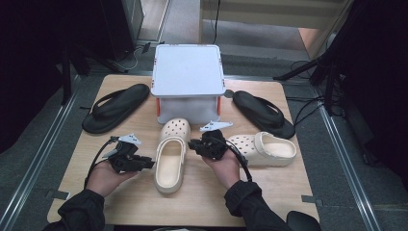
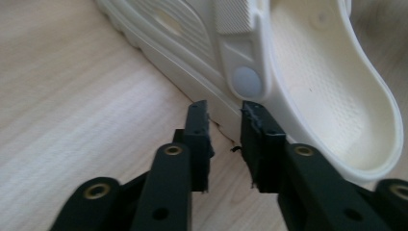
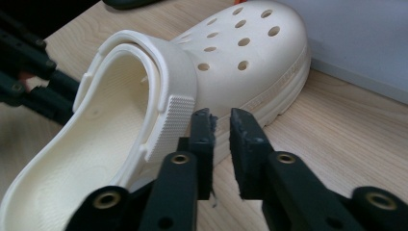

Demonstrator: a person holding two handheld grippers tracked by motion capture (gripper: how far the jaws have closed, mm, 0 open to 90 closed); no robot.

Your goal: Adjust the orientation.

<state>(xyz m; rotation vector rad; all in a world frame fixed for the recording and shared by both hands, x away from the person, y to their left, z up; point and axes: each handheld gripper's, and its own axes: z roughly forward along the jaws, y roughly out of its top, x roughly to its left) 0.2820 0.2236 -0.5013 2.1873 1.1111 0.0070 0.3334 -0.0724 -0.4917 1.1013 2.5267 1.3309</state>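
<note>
cream perforated foam clogs [image 1: 171, 159]: 2, frame centre and right-centre | black rubber flip-flops [image 1: 115, 107]: 2, flanking white lidded plastic box [image 1: 187, 72] | left gripper [image 1: 144, 163]: jaws apart, empty | right gripper [image 1: 195, 144]: jaws apart, empty

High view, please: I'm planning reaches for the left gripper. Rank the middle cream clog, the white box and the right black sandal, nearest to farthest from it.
From the left gripper:
1. Middle cream clog, just beside it toward the table's centre.
2. White box, at the table's back centre.
3. Right black sandal, far right.
</note>
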